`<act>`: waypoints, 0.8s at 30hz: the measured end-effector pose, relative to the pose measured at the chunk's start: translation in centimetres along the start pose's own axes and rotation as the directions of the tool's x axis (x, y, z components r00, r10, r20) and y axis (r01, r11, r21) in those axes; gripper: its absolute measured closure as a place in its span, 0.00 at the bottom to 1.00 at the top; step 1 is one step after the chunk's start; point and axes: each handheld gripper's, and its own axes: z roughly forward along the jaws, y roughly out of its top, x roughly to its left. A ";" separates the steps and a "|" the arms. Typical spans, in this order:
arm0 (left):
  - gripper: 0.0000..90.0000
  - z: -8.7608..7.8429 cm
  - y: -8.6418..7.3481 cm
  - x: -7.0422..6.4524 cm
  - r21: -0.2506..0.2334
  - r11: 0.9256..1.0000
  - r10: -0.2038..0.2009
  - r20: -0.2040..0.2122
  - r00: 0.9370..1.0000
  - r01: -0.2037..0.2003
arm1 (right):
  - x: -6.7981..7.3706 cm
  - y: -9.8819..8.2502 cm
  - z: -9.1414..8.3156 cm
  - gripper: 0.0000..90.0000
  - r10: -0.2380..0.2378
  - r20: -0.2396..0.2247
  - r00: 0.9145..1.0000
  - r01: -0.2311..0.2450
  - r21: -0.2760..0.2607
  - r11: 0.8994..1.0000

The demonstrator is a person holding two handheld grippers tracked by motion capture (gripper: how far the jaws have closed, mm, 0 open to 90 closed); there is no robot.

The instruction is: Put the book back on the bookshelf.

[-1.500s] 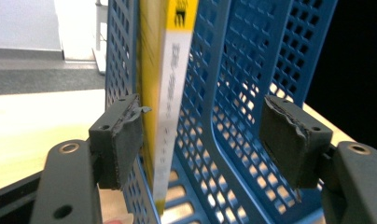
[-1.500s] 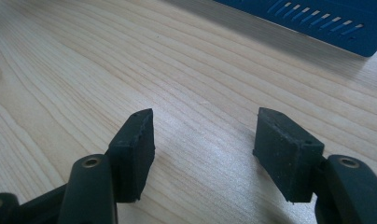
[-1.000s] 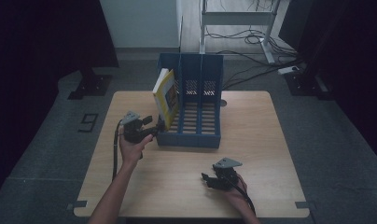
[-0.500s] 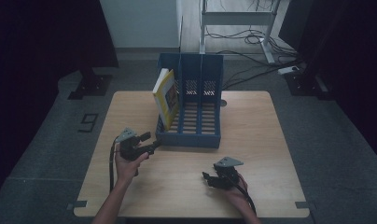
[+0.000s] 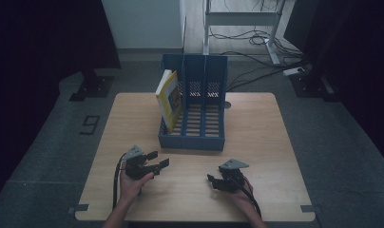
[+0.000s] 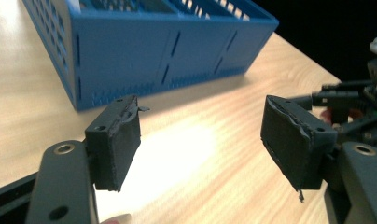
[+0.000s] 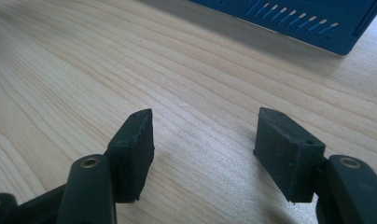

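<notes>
high view: above, looking down | gripper views: low, close | shared: file rack (image 5: 192,137)

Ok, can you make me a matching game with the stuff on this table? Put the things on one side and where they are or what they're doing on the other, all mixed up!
Things:
1. yellow book
2. blue file rack
3. left gripper
4. right gripper

Places or states:
A. open and empty, near the front right part of the table
B. leaning in the leftmost slot
C. open and empty, just in front of the rack's left corner
D. sitting in the middle of the wooden table

Pairs: 1-B, 2-D, 3-C, 4-A
</notes>
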 end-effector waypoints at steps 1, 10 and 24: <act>0.32 -0.1 -0.3 0.1 0.004 1.000 -0.006 0.004 1.000 0.006 | 0.0 0.0 0.0 0.41 0.001 0.002 1.000 -0.001 0.001 1.000; 0.32 0.3 -1.9 0.5 0.043 0.999 -0.026 -0.004 1.000 0.026 | 0.6 0.1 0.2 0.40 -0.053 0.056 0.997 0.052 0.015 0.999; 0.32 -0.1 -2.5 0.8 0.068 0.997 -0.028 -0.023 0.999 0.029 | 0.9 0.2 0.4 0.38 -0.081 0.085 0.993 0.079 0.026 0.997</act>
